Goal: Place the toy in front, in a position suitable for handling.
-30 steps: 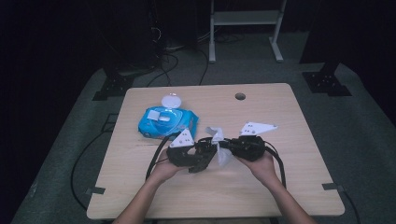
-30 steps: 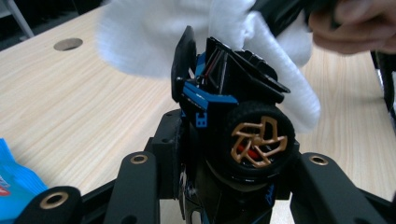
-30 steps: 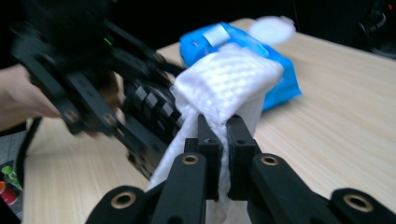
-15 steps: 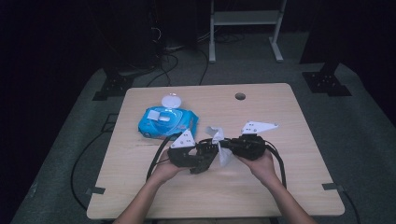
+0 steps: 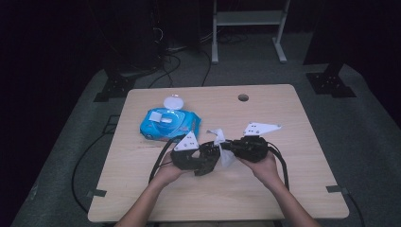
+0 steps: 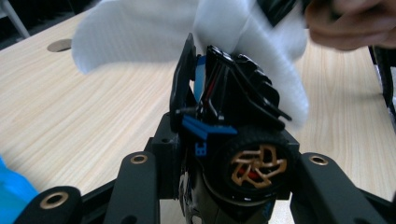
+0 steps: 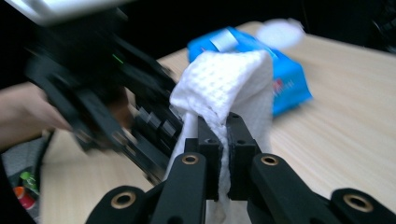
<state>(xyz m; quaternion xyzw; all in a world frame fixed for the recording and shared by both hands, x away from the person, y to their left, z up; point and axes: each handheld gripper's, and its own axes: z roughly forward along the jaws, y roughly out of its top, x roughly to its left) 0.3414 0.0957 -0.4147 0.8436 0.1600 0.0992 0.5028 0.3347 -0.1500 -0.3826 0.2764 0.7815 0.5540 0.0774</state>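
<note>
white wipe [image 7: 224,88] pinched in right gripper [image 7: 223,154]

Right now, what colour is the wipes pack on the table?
Bright blue wipes pack with a white lid flipped open; the high view shows it best.

The wipe [image 7: 229,84] is showing white with a waffle weave. The wipe pack [image 5: 169,124] is showing bright blue with a white lid. The counter [image 5: 283,113] is showing pale wood grain.
</note>
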